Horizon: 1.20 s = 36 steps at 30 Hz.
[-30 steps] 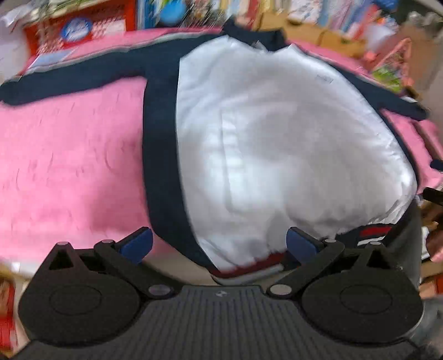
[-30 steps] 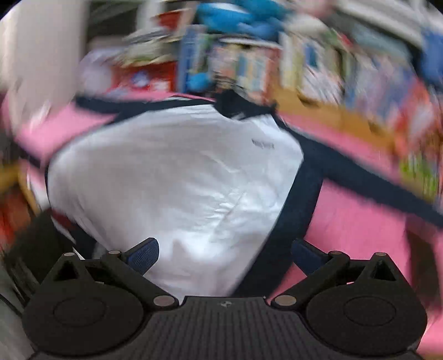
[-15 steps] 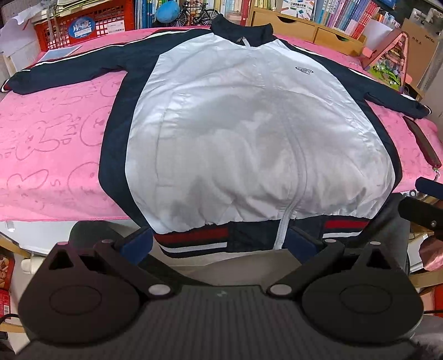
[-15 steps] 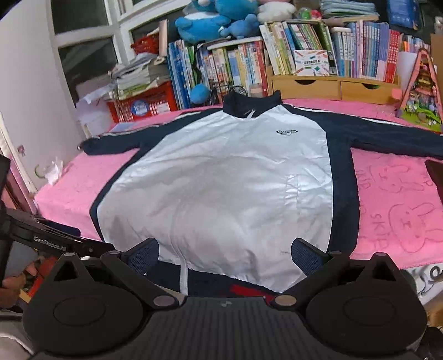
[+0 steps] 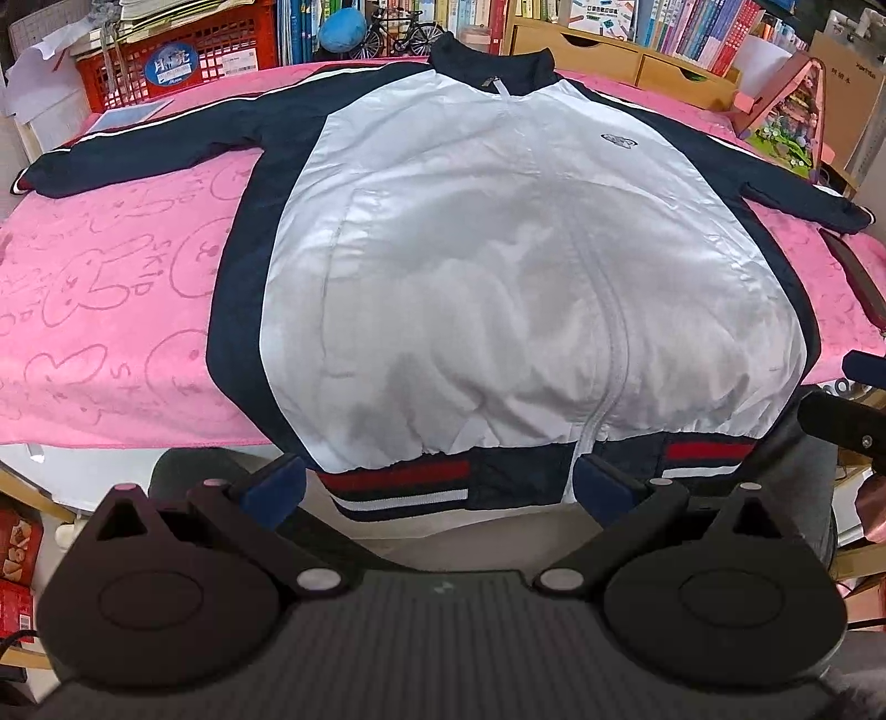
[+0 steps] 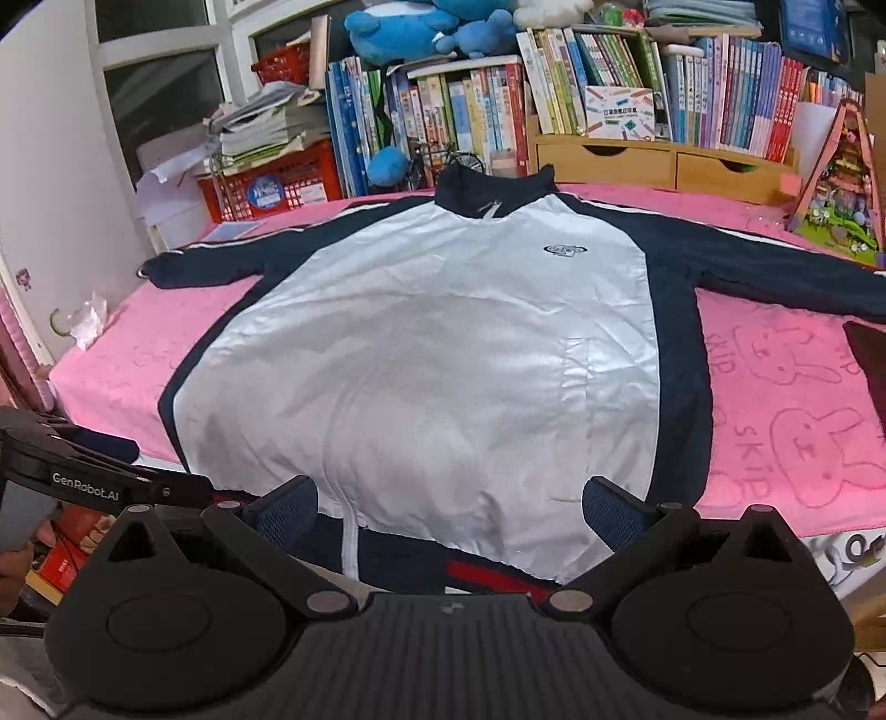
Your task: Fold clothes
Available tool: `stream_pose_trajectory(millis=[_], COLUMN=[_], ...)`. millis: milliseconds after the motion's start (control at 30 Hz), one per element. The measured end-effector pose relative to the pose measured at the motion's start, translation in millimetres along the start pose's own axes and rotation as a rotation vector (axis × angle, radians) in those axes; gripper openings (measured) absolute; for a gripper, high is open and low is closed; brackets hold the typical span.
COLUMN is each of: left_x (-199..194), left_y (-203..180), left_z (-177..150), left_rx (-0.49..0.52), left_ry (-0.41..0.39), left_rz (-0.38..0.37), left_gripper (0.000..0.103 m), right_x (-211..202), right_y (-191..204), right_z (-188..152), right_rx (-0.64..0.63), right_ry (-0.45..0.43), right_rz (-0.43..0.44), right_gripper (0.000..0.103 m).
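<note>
White and navy zip jacket (image 5: pixel 498 277) spread flat on pink bunny towel (image 5: pixel 111 310), red crate (image 6: pixel 277 183) at 10 o'clock holding stacked papers (right view only), left gripper (image 5: pixel 437 490) and right gripper (image 6: pixel 451 507) both spread wide, empty, near the hem.

Home bedroom: packed bookshelf (image 6: pixel 609 94), plush toys (image 6: pixel 421 33), pink bunny blanket (image 6: pixel 786 421).

Right wrist view | white and navy jacket (image 6: pixel 443 360) front up on pink bunny-print towel (image 6: pixel 775 443), both sleeves spread outward, hem hanging over the near edge | right gripper (image 6: pixel 451 501) fingers wide apart, empty, above the hem | left gripper (image 6: pixel 105 468) at lower left | bookshelf (image 6: pixel 554 111) behind
</note>
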<state>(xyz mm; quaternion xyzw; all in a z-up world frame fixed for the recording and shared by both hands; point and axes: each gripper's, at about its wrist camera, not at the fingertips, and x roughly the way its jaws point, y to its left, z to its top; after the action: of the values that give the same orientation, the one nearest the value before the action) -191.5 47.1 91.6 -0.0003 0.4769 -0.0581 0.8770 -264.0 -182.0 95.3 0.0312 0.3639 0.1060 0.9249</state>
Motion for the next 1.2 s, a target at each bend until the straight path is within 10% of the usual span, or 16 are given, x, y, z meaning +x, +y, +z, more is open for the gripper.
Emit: stream_pose_trajectory(millis=[1200], left_x=[10.1], left_y=[-6.5], left_z=[-4.2], left_rx=[0.018], left_ry=[0.037], left_rz=[0.007], left_gripper=[0.103], right_x=[10.2], right_y=[1.3], right_z=[-5.7], right_rx=[-0.029], right_ry=[0.060], right_rz=[-0.006], right_gripper=[0.103])
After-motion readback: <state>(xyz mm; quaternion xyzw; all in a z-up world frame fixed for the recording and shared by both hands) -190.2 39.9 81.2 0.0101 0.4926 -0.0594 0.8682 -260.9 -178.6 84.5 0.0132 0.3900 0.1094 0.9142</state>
